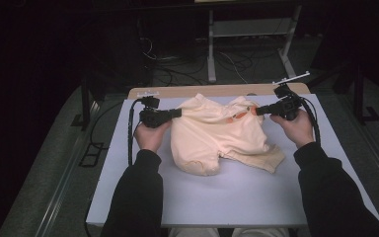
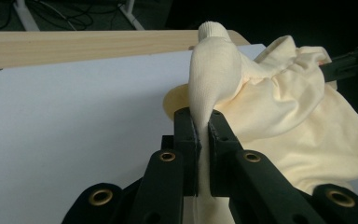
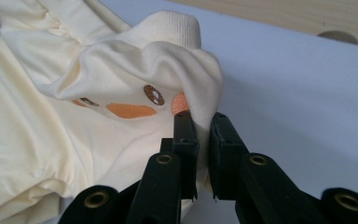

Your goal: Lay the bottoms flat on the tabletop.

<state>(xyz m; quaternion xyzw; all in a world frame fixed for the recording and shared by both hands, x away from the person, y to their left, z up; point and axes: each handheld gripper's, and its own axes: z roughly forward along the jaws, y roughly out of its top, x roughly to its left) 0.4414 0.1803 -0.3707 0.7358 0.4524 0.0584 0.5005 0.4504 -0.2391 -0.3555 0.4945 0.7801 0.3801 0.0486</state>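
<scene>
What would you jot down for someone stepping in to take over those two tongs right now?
Left tongs: shut on a bunched fold of the cream shirt, at its left edge.
Right tongs: shut on the shirt's right edge, beside the orange print.
The shirt lies crumpled on the white table, its upper part lifted between the two grips.
Done: both sides gripped.
Left: probably pull the grips apart, spread the shirt flat, then fold it.
</scene>
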